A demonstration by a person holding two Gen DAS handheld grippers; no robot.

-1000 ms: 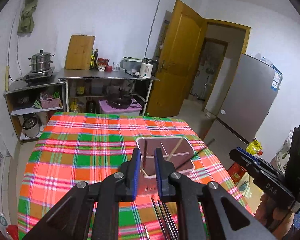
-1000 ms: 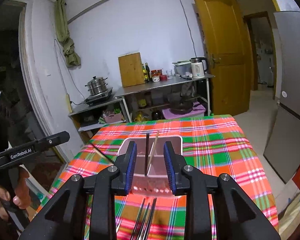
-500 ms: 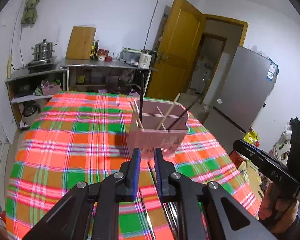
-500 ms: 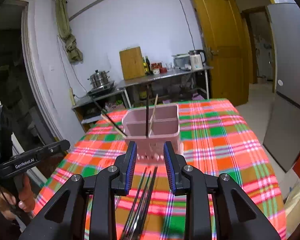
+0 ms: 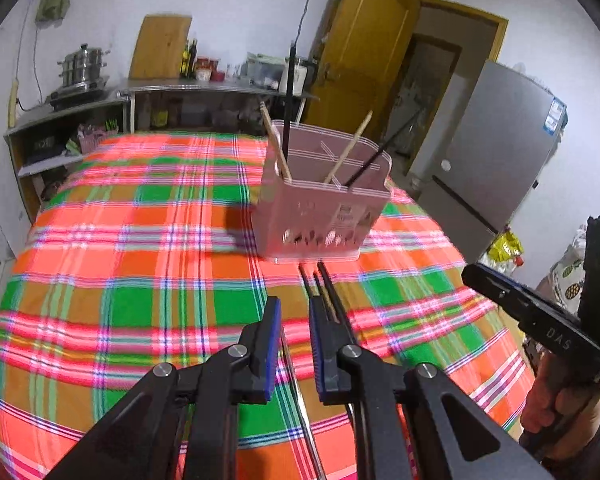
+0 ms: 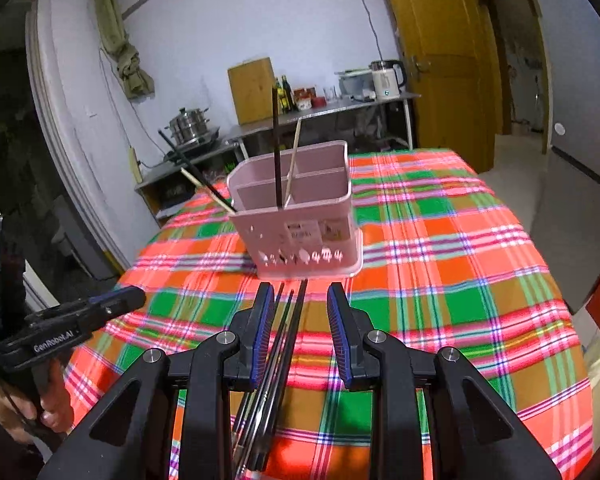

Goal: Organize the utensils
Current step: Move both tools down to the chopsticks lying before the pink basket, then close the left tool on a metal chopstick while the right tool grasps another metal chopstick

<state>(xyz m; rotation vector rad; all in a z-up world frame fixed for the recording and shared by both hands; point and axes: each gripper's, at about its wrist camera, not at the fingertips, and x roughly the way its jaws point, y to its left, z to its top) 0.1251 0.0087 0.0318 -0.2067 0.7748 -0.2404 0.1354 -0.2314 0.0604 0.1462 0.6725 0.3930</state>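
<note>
A pink utensil holder (image 5: pixel 324 208) (image 6: pixel 300 228) stands on the plaid table with several chopsticks, dark and wooden, leaning in its compartments. A bundle of loose dark chopsticks (image 5: pixel 326 288) (image 6: pixel 278 344) lies on the cloth in front of it. My left gripper (image 5: pixel 294 344) is open and empty, low over the near end of the bundle. My right gripper (image 6: pixel 300 332) is open and empty, with the bundle lying between and under its fingers. Each gripper shows at the side of the other's view.
The plaid tablecloth (image 5: pixel 140 240) covers the table. A steel counter with a pot, cutting board and kettle (image 6: pixel 386 78) stands behind. A fridge (image 5: pixel 492 152) and a yellow door (image 6: pixel 432 60) are at the right.
Both grippers dropped from above the holder to low over the table, and pulled back. The holder now stands farther ahead and the loose chopsticks lie under the fingers.
</note>
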